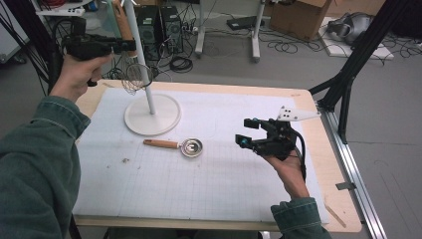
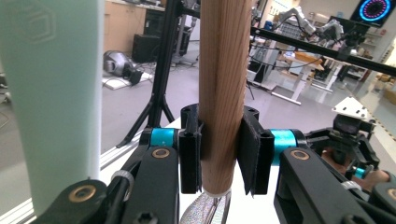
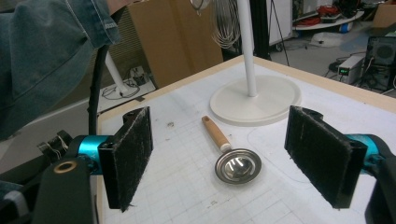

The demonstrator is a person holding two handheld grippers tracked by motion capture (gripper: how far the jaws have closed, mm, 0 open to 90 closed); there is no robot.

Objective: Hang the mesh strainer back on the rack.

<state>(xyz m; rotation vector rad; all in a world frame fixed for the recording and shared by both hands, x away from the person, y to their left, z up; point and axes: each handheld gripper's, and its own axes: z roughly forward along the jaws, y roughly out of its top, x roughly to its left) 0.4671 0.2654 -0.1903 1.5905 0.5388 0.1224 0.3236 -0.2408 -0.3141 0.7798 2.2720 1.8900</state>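
No text, label, brand or number can be read on anything here.

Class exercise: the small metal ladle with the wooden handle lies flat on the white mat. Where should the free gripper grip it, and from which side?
Probably the wooden handle, from above: it is straight, lies flat and is bare along both sides, so open jaws could straddle it. The ladle's shallow, shiny bowl looks wider and slippery. The right gripper is open and near.
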